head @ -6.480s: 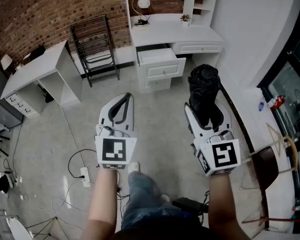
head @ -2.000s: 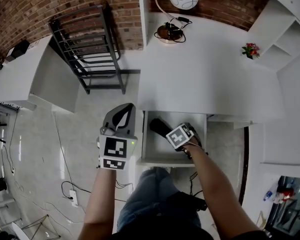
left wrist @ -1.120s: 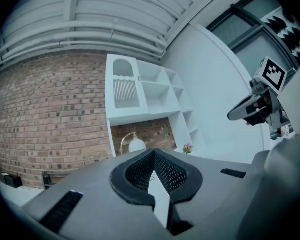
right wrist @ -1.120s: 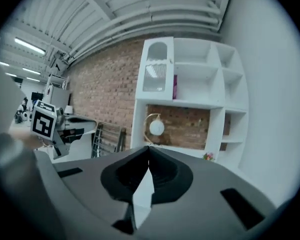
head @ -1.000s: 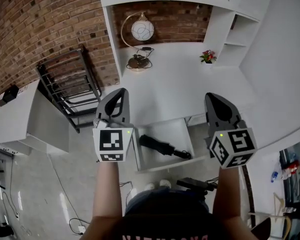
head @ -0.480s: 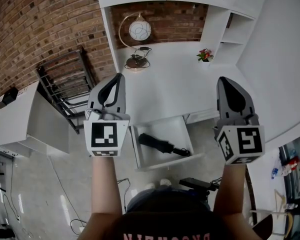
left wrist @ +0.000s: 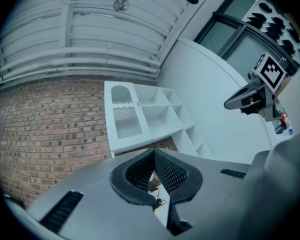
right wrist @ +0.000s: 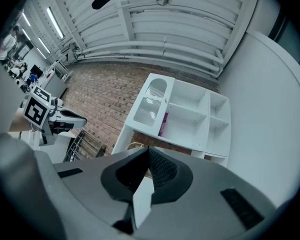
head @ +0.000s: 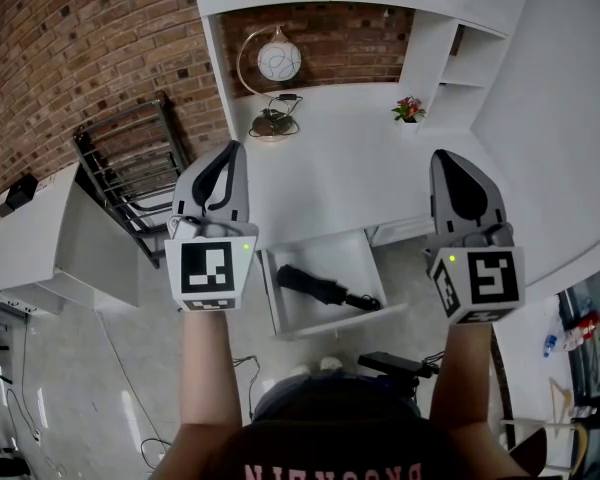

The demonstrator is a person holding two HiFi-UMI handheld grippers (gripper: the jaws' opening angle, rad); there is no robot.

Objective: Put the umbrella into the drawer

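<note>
The folded black umbrella (head: 325,288) lies inside the open white drawer (head: 274,308) under the desk, seen in the head view. Both grippers are raised level in front of me, apart from it. My left gripper (head: 227,164) hangs left of the drawer, its jaws together with nothing between them. My right gripper (head: 458,173) hangs right of the drawer, jaws shut and empty. In the left gripper view the jaws (left wrist: 154,160) meet at the tip; the right gripper (left wrist: 257,91) shows at the far right. The right gripper view shows its closed tip (right wrist: 149,156) pointing at the shelves.
A white desk (head: 365,178) carries a round lamp (head: 276,63) and a small flower pot (head: 408,108), with white shelves (head: 460,58) above. A black metal rack (head: 130,173) leans on the brick wall. A second white desk (head: 25,238) stands left.
Both grippers have risen and spread a little apart since a second ago, then held still. The umbrella stays lying in the open drawer.
</note>
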